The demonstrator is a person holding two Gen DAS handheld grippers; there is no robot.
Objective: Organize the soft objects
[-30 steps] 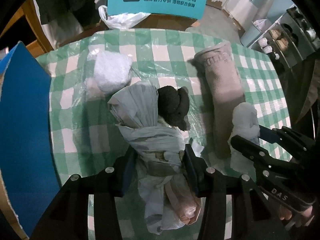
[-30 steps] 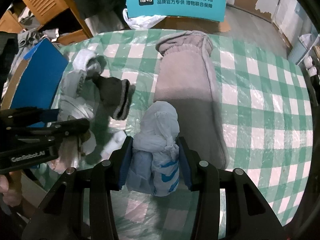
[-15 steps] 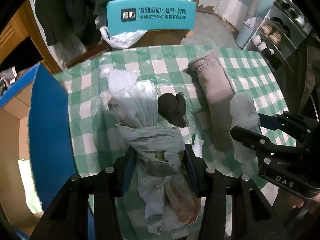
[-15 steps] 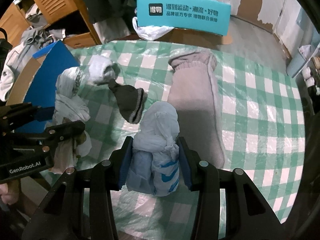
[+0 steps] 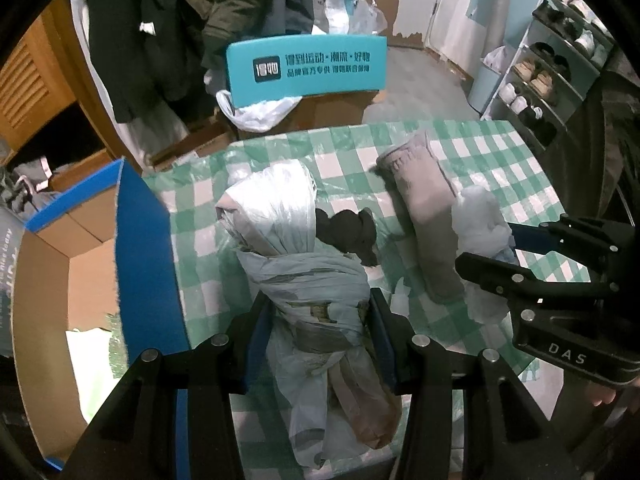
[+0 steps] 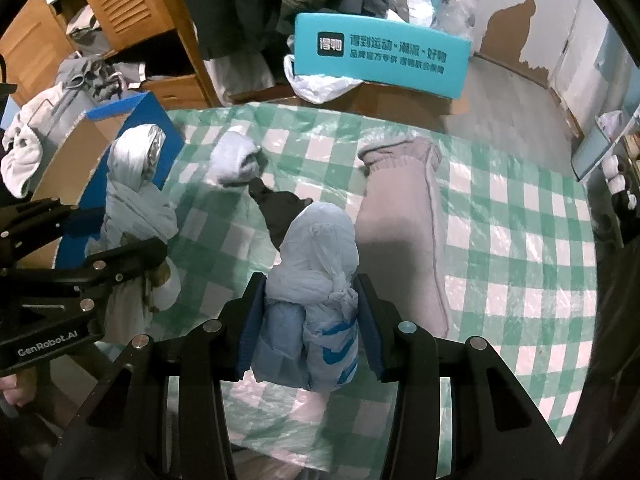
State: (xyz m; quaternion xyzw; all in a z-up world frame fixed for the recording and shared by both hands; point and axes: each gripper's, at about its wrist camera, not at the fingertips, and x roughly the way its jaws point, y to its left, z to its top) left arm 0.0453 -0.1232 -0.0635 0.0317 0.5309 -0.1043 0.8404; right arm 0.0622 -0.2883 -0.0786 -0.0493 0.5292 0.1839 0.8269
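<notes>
Your left gripper (image 5: 318, 316) is clamped on a long bundle (image 5: 296, 264) wrapped in a pale crinkled bag — both blue pads press into its knotted middle, and it hangs clear of the worktop (image 5: 472, 148). In the right wrist view the same bundle shows at the left, in front of the blue flap of the cardboard box (image 6: 140, 120).

Your right gripper (image 6: 310, 320) is clamped on a smaller bundle (image 6: 316, 268) in a white bag with blue print, pads pressed to either side of its knot. It is held above the green-and-white checked cloth of the worktop. In the left wrist view this bundle sits at the right, just beside the rolled grey-pink garment (image 5: 424, 208).

3 soft things lie on the worktop:
- the rolled grey-pink garment, lying lengthways, cuffed end towards the far edge
- a dark knitted hat (image 6: 280, 208), between the 2 held bundles and partly hidden behind the smaller one
- a pale rolled piece (image 6: 236, 160) near the far left of the cloth, its edge touching the tip of the hat.

The open cardboard box (image 5: 76, 264) stands to the left of the worktop, against its edge. A teal chair back (image 5: 306, 68) with white lettering stands beyond the far side.
</notes>
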